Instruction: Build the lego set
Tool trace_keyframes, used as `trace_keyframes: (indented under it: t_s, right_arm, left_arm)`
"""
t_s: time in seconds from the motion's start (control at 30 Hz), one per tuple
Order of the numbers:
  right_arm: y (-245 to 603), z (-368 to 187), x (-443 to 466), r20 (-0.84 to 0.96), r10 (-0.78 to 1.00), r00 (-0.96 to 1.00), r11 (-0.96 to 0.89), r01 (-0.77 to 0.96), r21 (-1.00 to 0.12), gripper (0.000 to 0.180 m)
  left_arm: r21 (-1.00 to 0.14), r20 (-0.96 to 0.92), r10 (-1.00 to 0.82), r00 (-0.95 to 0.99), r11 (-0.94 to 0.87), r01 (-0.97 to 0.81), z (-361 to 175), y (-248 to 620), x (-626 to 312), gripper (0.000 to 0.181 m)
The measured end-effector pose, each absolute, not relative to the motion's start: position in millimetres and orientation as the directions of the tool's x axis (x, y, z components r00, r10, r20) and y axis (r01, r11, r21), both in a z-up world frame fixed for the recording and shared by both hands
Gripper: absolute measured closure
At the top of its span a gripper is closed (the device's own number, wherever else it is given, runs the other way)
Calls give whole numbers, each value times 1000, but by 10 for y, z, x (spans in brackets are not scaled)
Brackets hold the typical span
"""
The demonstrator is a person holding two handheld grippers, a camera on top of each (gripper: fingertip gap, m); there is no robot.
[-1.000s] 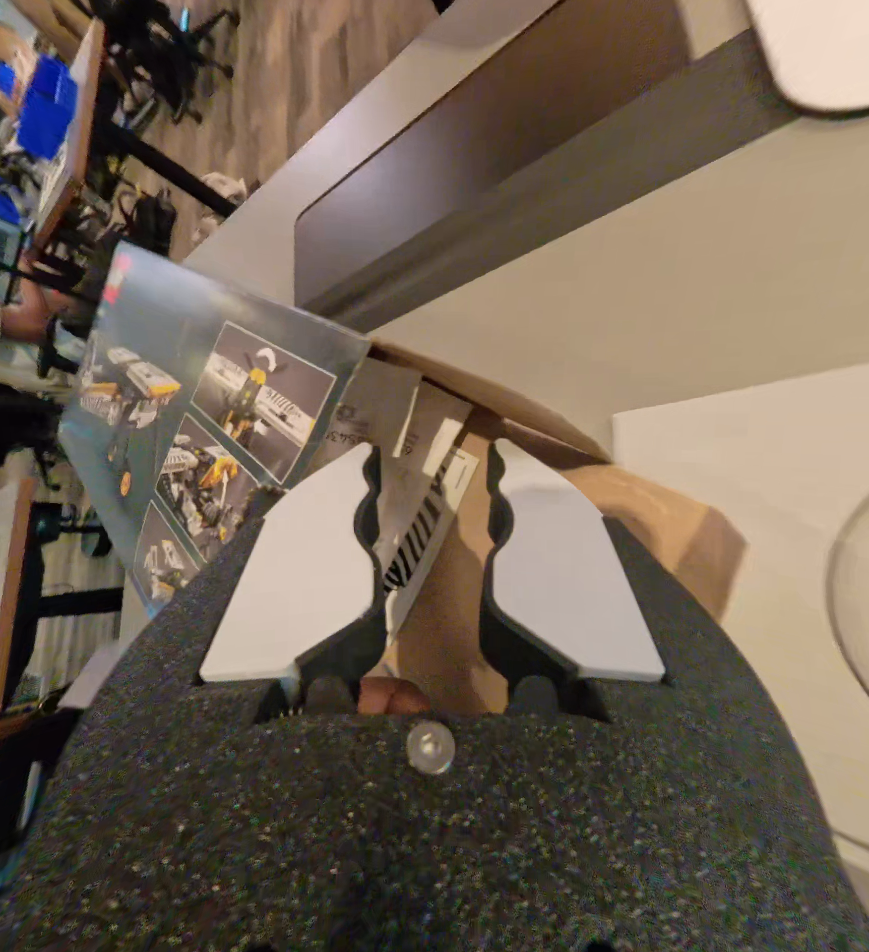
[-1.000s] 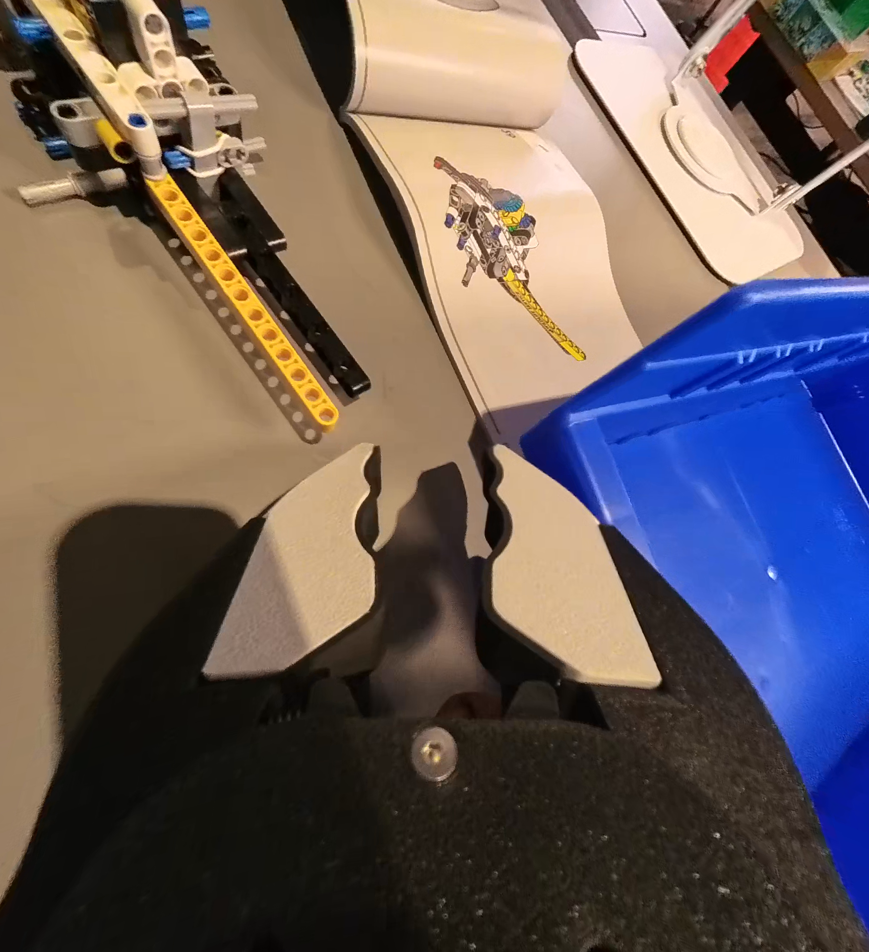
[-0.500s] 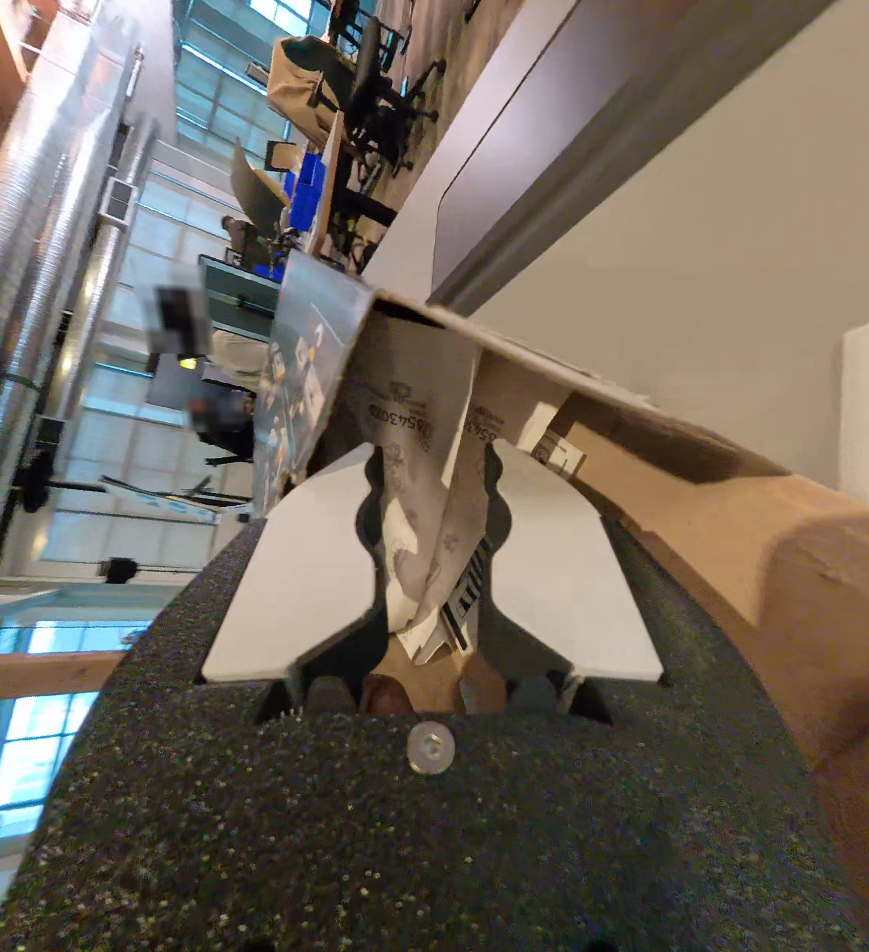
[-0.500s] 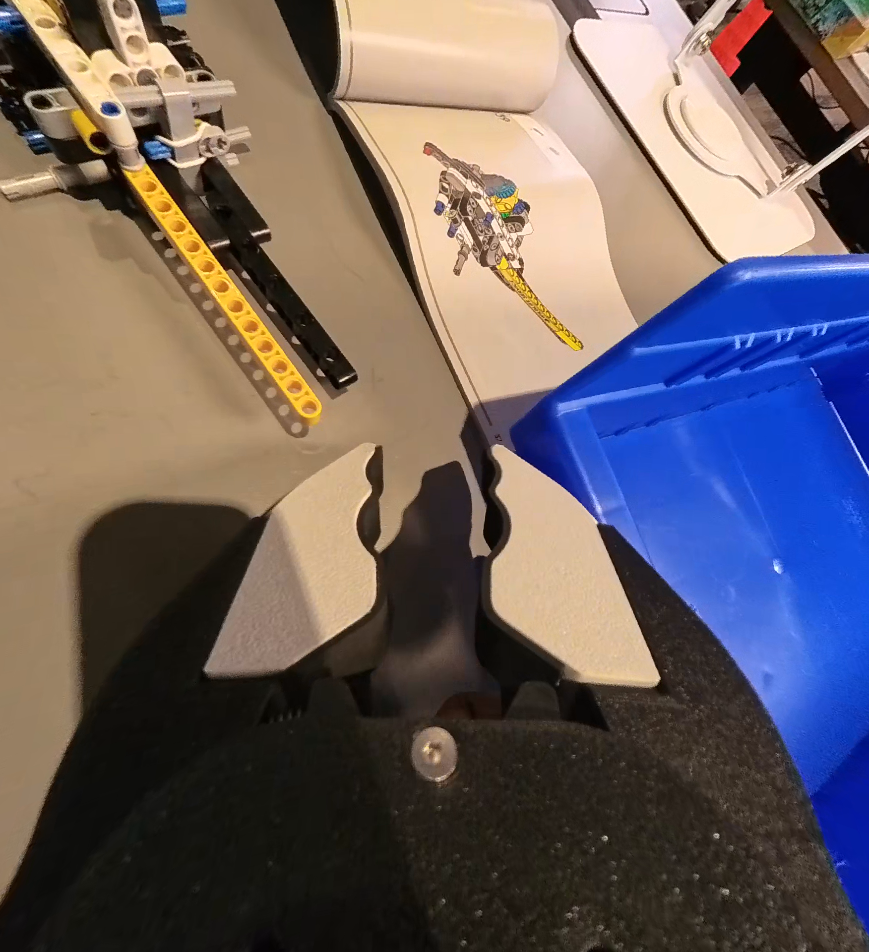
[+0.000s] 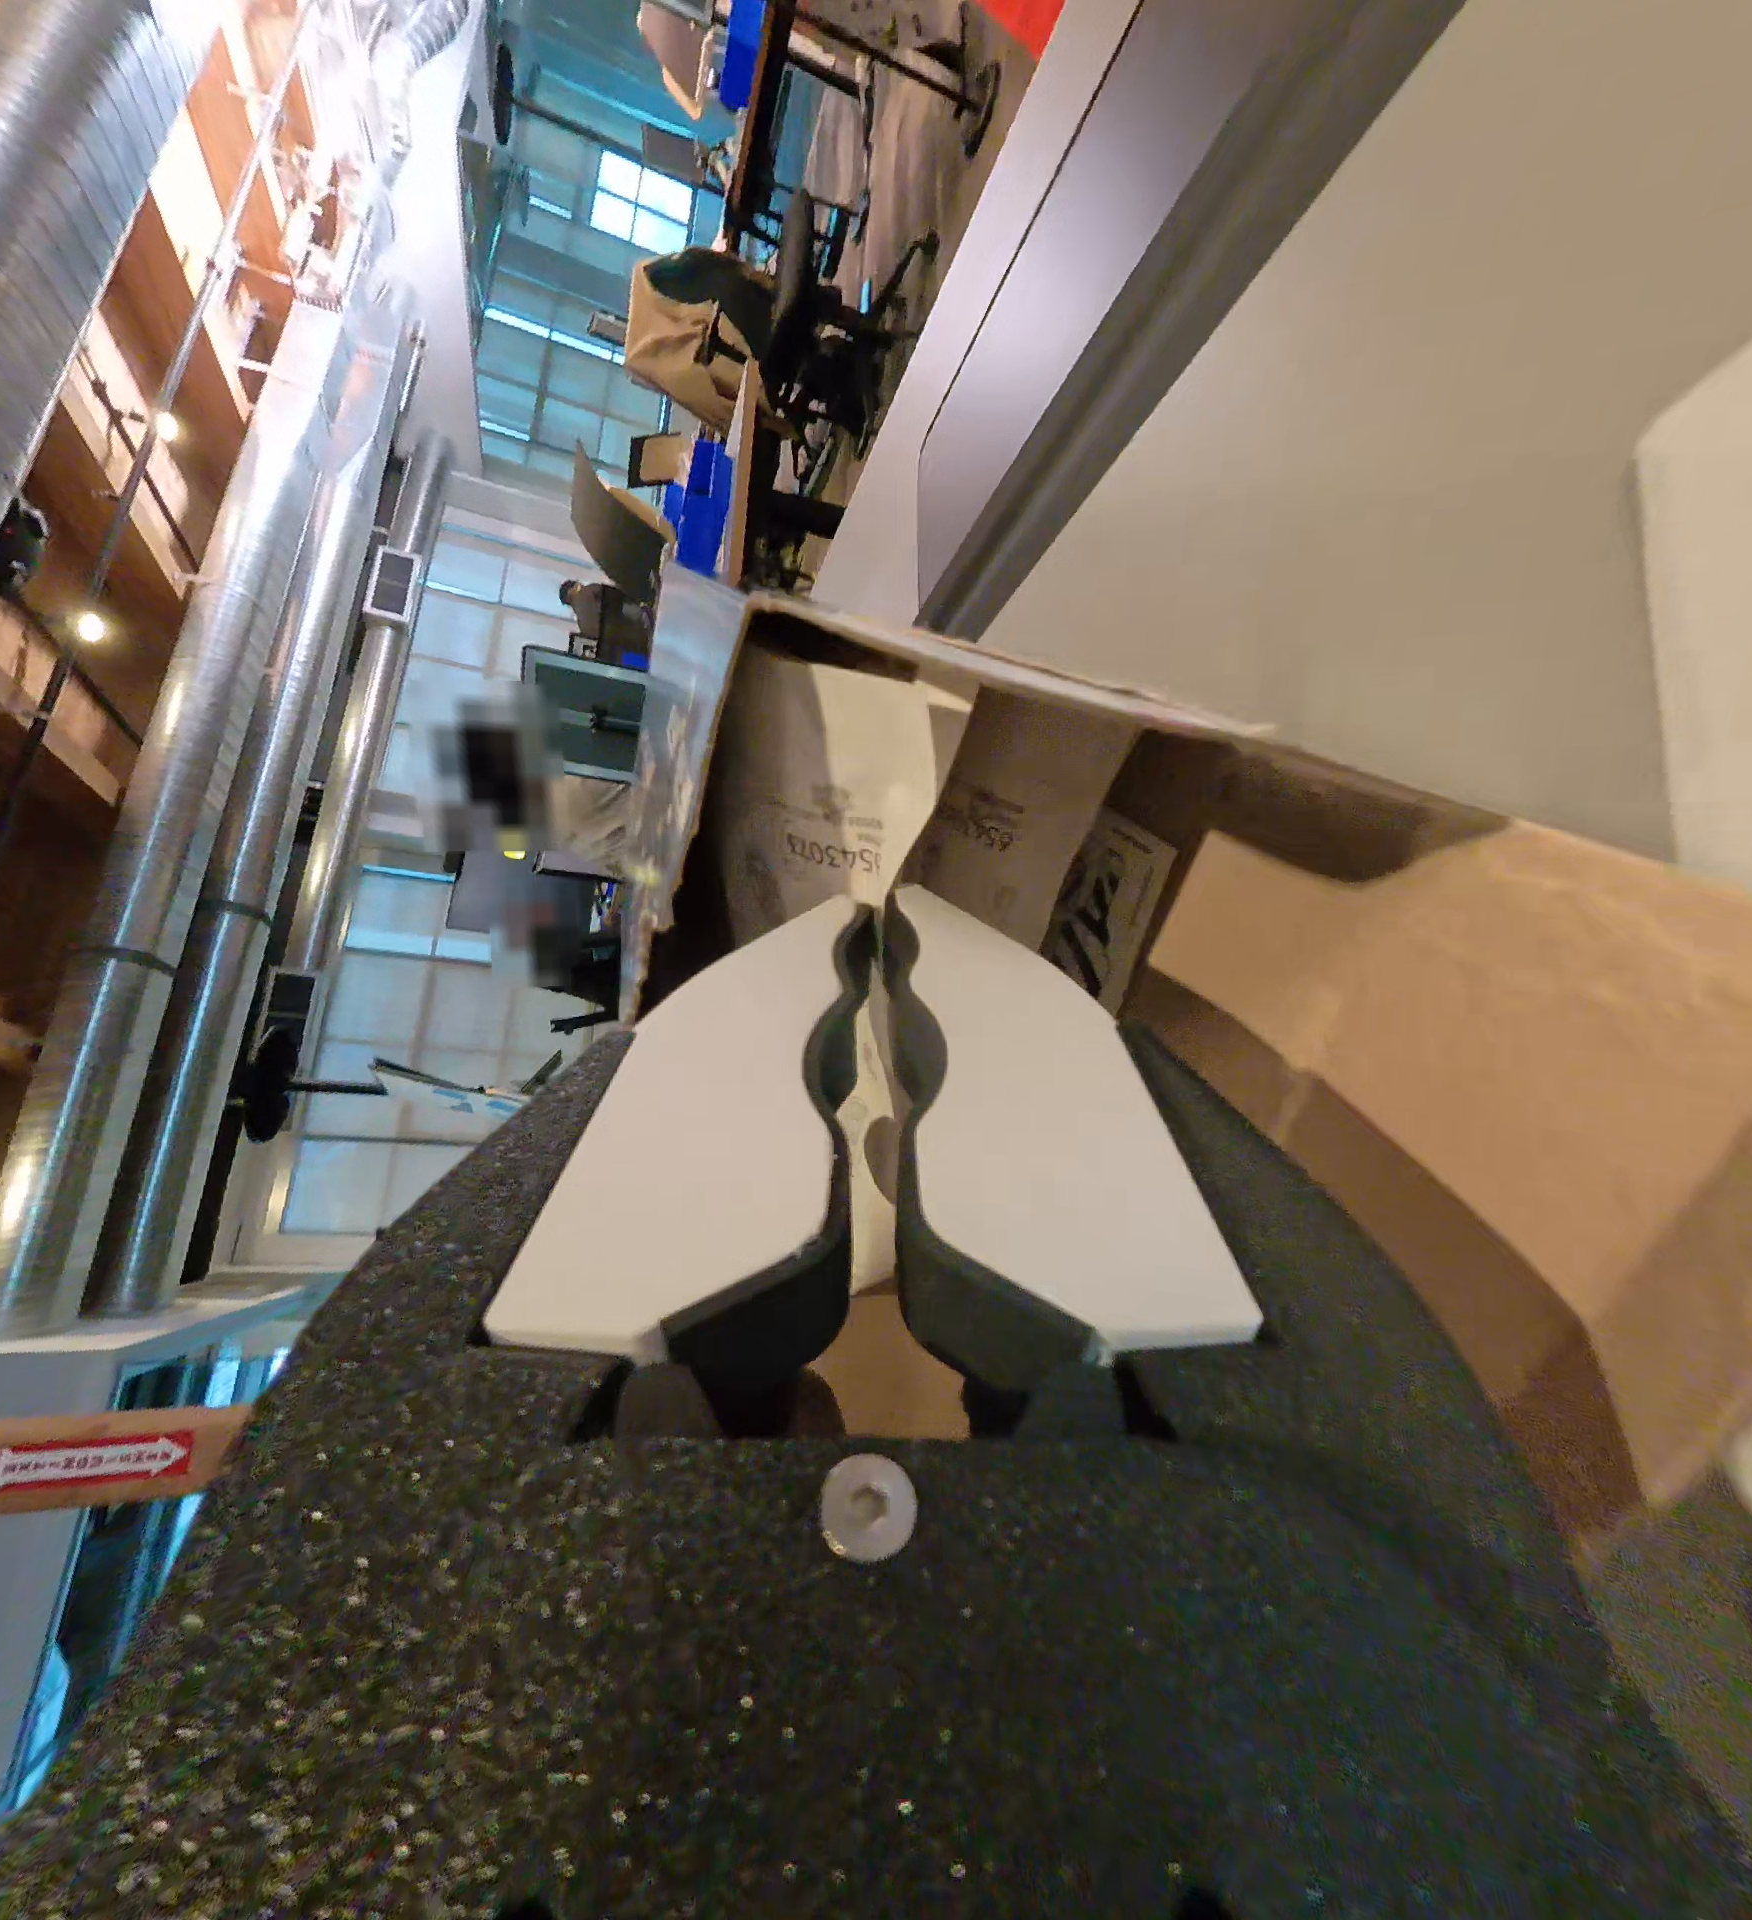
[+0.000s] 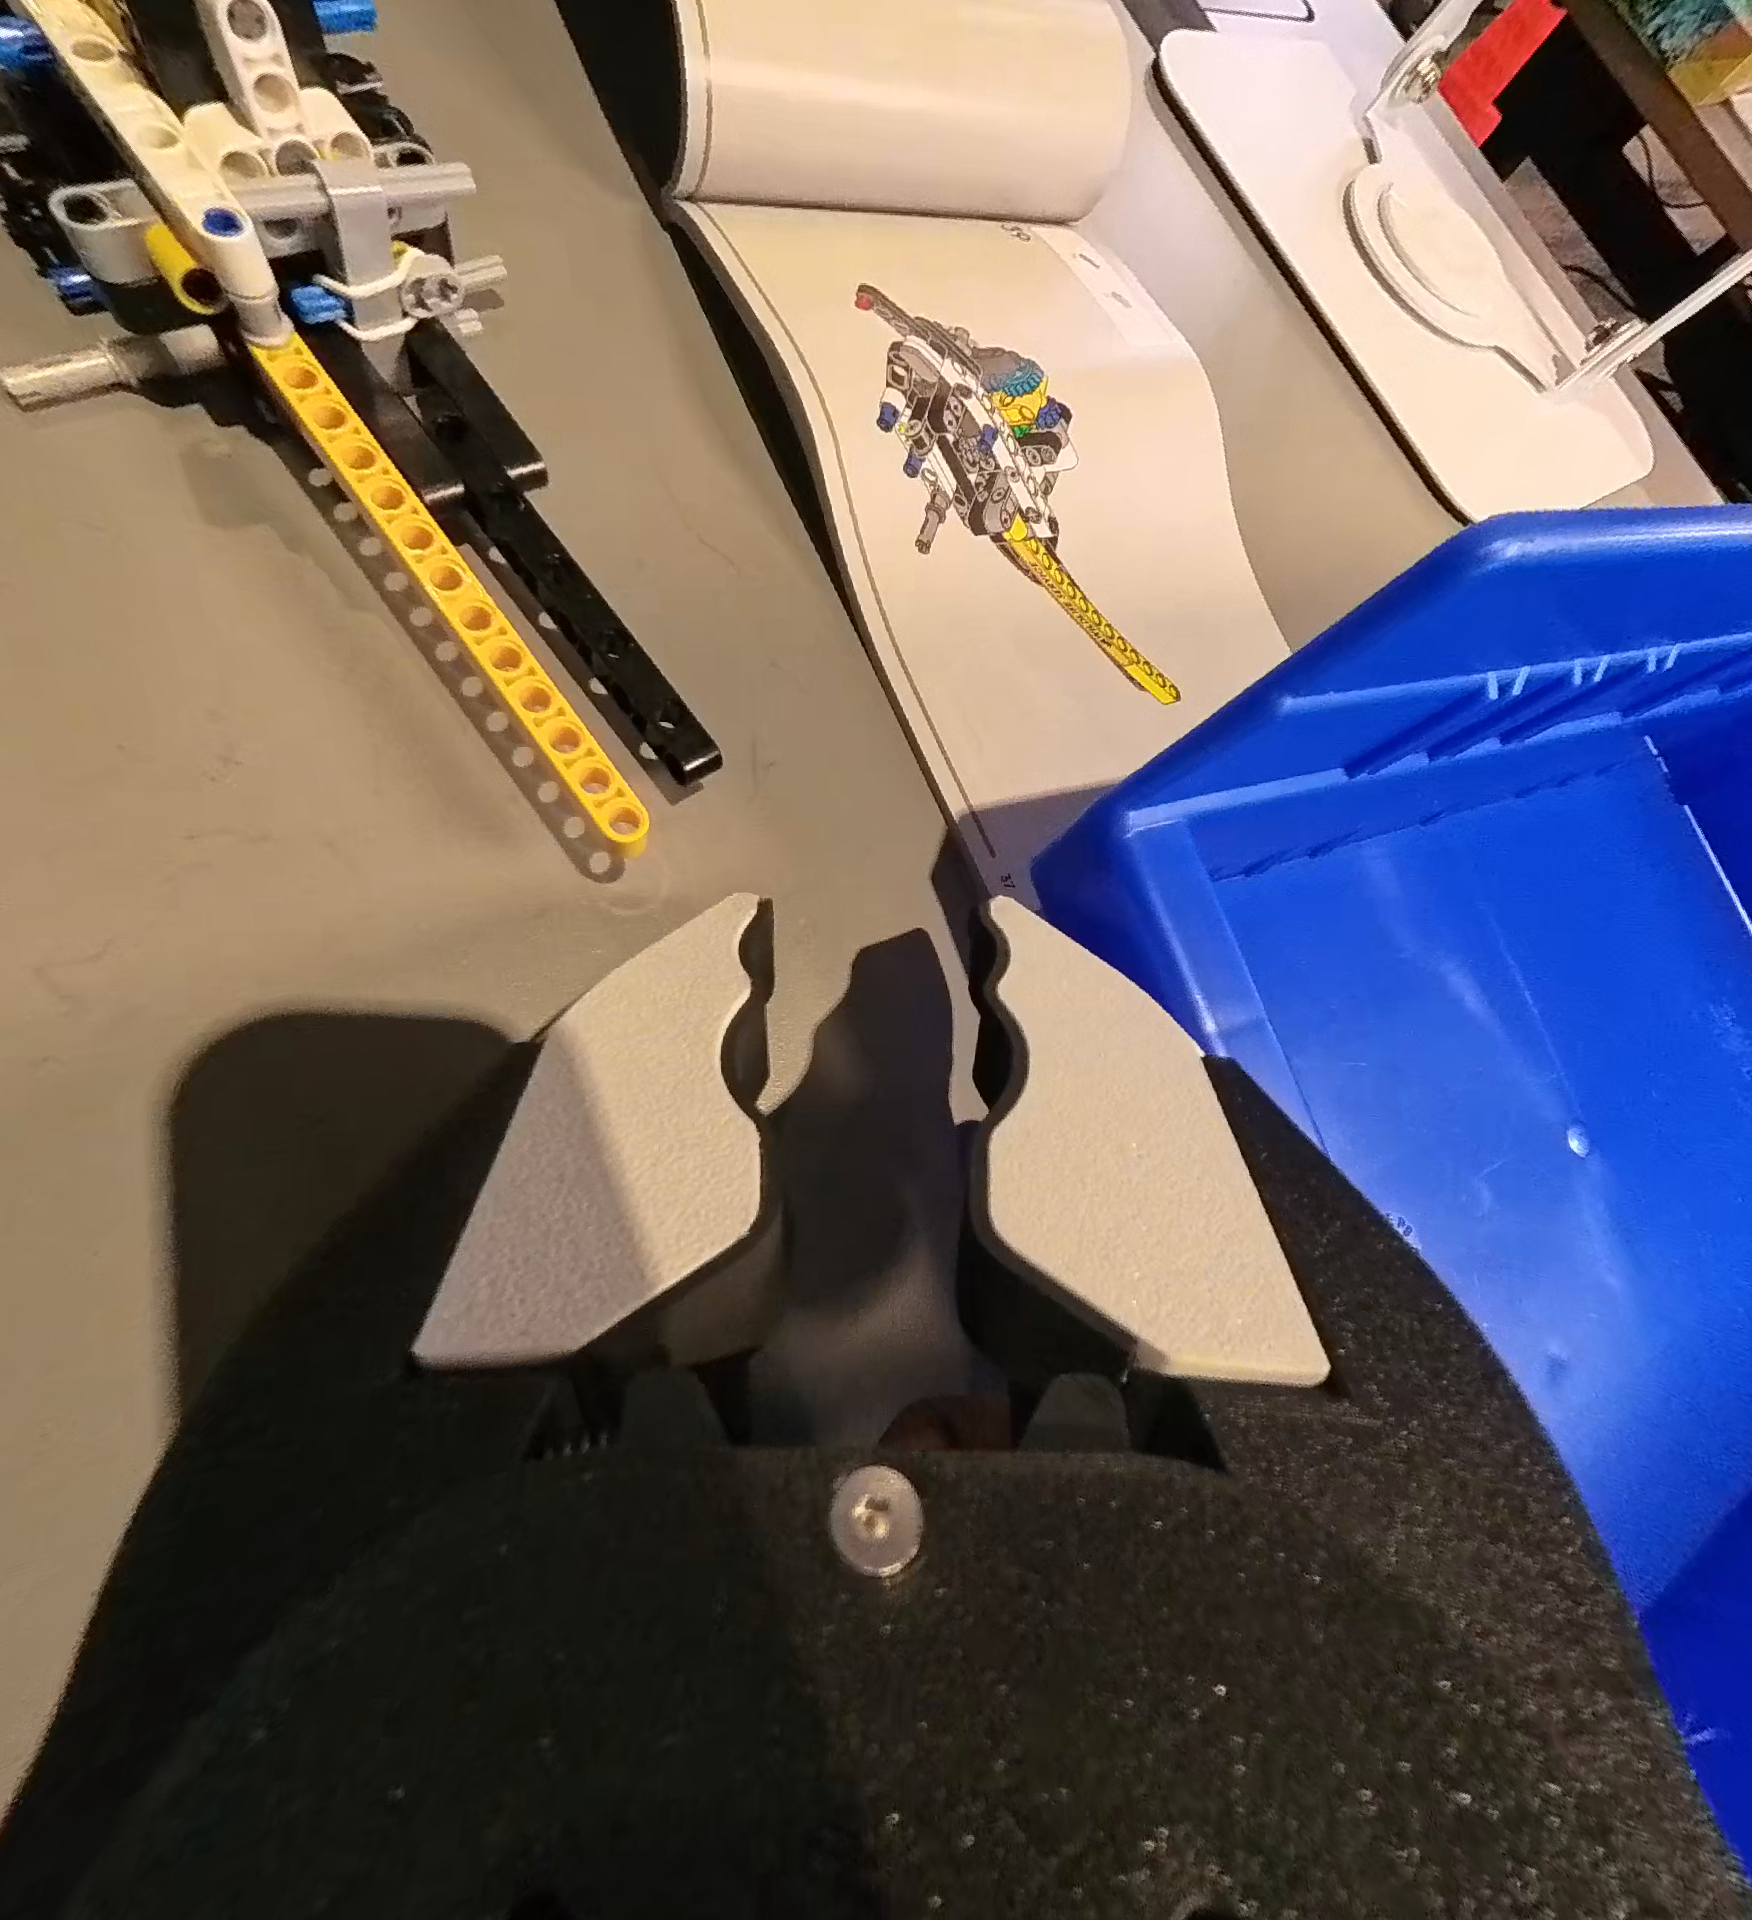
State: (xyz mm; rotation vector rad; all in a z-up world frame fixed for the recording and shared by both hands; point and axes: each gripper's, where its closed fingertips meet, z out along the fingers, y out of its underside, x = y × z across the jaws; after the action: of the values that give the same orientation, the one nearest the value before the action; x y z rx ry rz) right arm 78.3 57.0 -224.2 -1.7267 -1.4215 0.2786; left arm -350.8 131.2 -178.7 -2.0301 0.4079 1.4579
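In the left wrist view my left gripper (image 5: 877, 914) reaches into the open cardboard Lego box (image 5: 1474, 1039). Its jaws are shut on the edge of a white paper parts bag (image 5: 830, 790). A second paper bag (image 5: 1017, 821) and a striped sticker sheet (image 5: 1100, 914) stand beside it in the box. In the right wrist view my right gripper (image 6: 872, 914) is open and empty, low over the grey table. The partly built Lego model (image 6: 259, 239), with a long yellow beam (image 6: 456, 603) and a black beam (image 6: 560, 613), lies ahead to the left.
The open instruction booklet (image 6: 1038, 343) lies ahead of the right gripper. A blue plastic bin (image 6: 1474, 1039) stands close on its right. A white stand with a clear panel (image 6: 1423, 260) sits at the far right. Desks and chairs (image 5: 799, 312) show beyond the box. The grippers' ends are close to 45 cm from one another.
My left gripper has tilted and pushed deeper into the box, and its jaws have shut on the paper bag. The right gripper has drifted slightly back and stays open.
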Motion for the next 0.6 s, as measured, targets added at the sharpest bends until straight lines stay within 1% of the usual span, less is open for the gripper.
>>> trace_keyframes:
  t_s: [0.3, 0.6]
  right_arm:
    - [568, -2242, 784, 332, 885, 327, 16, 691, -722, 144]
    - [566, -2241, 784, 332, 884, 328, 14, 691, -722, 144]
  left_arm:
    - [-341, -887, 13, 462, -692, -636, -1693, 925, -3055, 179]
    - [-405, -837, -48, 545, -616, -675, -1429, 226, -2760, 179]
